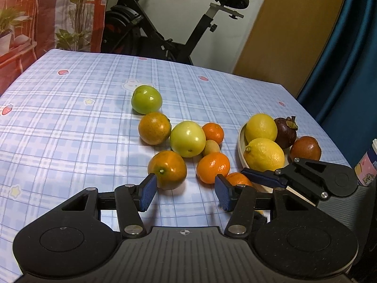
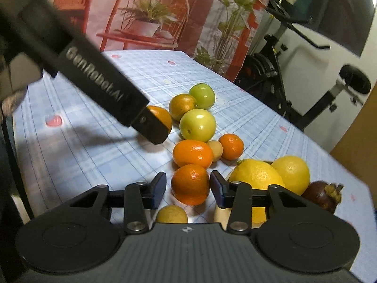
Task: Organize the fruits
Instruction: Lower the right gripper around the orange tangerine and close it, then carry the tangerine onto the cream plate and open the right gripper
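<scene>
Your left hand-held gripper [image 1: 185, 192] hovers low over the blue checked desk [image 1: 70, 118] with its blue pads apart and nothing between them; the left pad sits just beside a greenish-orange round citrus [image 1: 167, 169].

Your right hand-held gripper [image 2: 187, 189] has a small deep-orange mandarin [image 2: 190, 184] between its pads. The gaps on both sides are narrow, and you cannot tell whether the pads press on it.

Two yellow lemons [image 1: 264, 154] lie in the cream oval bowl [image 1: 240, 146] at the right, with a dark purple mangosteen [image 1: 285, 129] behind them and a reddish-brown round fruit [image 1: 305, 148] beside it.

Loose on the desk: two green apples [image 1: 146, 99], more mandarins [image 1: 213, 167] and a small tan fruit [image 1: 211, 147], bunched together left of the bowl.
</scene>
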The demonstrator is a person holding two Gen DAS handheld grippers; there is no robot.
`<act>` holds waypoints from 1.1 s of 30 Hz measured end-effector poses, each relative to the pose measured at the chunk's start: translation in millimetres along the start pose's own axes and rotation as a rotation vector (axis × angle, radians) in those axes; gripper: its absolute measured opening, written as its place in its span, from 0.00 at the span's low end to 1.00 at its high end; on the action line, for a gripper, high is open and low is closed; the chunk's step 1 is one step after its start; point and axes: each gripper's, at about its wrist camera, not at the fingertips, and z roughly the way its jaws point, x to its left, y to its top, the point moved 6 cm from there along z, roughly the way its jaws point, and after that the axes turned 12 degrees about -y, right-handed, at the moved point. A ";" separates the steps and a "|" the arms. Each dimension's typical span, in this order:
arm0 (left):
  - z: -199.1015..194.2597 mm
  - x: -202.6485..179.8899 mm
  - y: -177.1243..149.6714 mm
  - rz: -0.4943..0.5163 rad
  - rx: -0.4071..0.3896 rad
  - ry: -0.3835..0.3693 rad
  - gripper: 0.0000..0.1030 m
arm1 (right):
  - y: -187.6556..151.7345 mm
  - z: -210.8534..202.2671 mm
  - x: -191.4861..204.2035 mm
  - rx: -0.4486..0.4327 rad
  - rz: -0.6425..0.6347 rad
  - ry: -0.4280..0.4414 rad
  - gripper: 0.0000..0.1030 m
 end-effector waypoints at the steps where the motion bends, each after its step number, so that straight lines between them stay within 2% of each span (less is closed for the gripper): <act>1: -0.6 0.1 0.8 0.001 -0.001 0.002 0.55 | -0.5 1.3 -0.2 -0.001 -0.009 -0.006 0.38; 7: -9.6 -3.3 13.7 0.025 -0.025 0.031 0.55 | 0.7 2.2 -3.3 -0.007 0.023 0.025 0.37; 16: -17.8 -20.8 54.5 0.114 -0.064 0.057 0.55 | 6.3 -24.1 -41.7 -0.072 0.262 0.083 0.37; 18: -10.5 -23.8 62.0 0.132 -0.046 0.051 0.53 | 7.2 -32.1 -57.0 -0.098 0.325 0.070 0.37; 20: 0.8 -26.2 67.7 0.148 -0.020 0.040 0.44 | 7.2 -39.3 -72.0 -0.123 0.385 0.056 0.37; 21: 9.2 -26.7 71.0 0.153 -0.004 0.037 0.43 | 6.1 -42.9 -79.8 -0.135 0.416 0.049 0.37; 24: 31.4 -26.9 75.8 0.158 0.025 0.023 0.43 | 1.6 -51.3 -100.1 -0.150 0.488 0.027 0.37; 27: 56.4 -30.2 77.8 0.205 0.078 0.005 0.43 | -3.5 -55.3 -118.3 -0.155 0.554 0.014 0.37; 33: 91.3 -28.6 73.9 0.265 0.161 0.001 0.43 | -10.4 -54.1 -140.3 -0.142 0.620 0.002 0.37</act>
